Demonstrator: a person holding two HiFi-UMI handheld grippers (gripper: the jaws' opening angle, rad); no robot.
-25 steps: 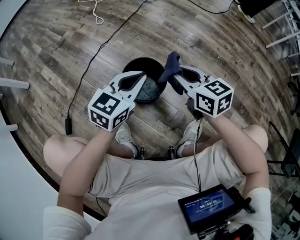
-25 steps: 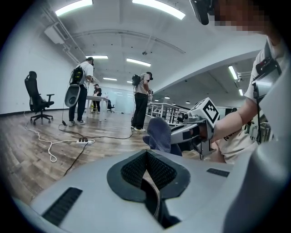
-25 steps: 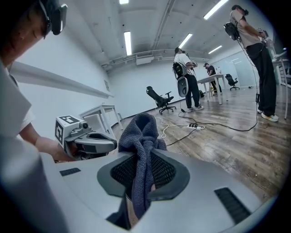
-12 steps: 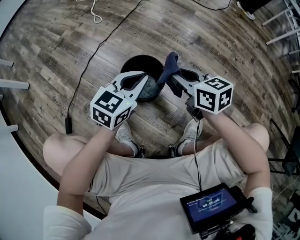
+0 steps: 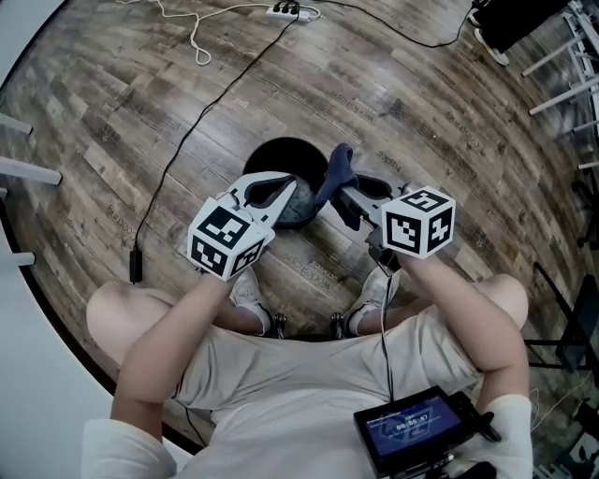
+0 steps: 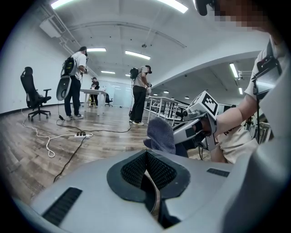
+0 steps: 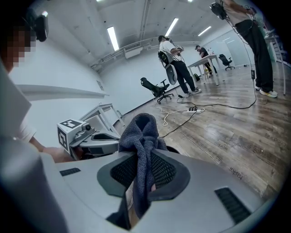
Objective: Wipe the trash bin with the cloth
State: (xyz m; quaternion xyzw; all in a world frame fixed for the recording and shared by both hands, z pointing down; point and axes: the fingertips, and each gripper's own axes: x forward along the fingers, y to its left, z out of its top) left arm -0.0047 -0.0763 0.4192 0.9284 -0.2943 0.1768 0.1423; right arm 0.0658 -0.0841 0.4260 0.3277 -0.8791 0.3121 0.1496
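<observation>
The floor (image 5: 112, 122) was weathered grey-brown wood planking. A black cable (image 5: 192, 126) and a white cord (image 5: 195, 37) ran across it to a power strip (image 5: 285, 11). White walls (image 6: 18, 63) met a white ceiling with long strip lights (image 6: 136, 55). A black office chair (image 6: 34, 93) stood near the wall, and farther off people (image 6: 72, 82) stood around a table (image 6: 93, 93).

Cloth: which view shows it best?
Right gripper view: the cloth sits centre frame, clamped in the right hand-held gripper. Head view shows it small, by the trash bin. Left gripper view shows only its upper part.
</observation>
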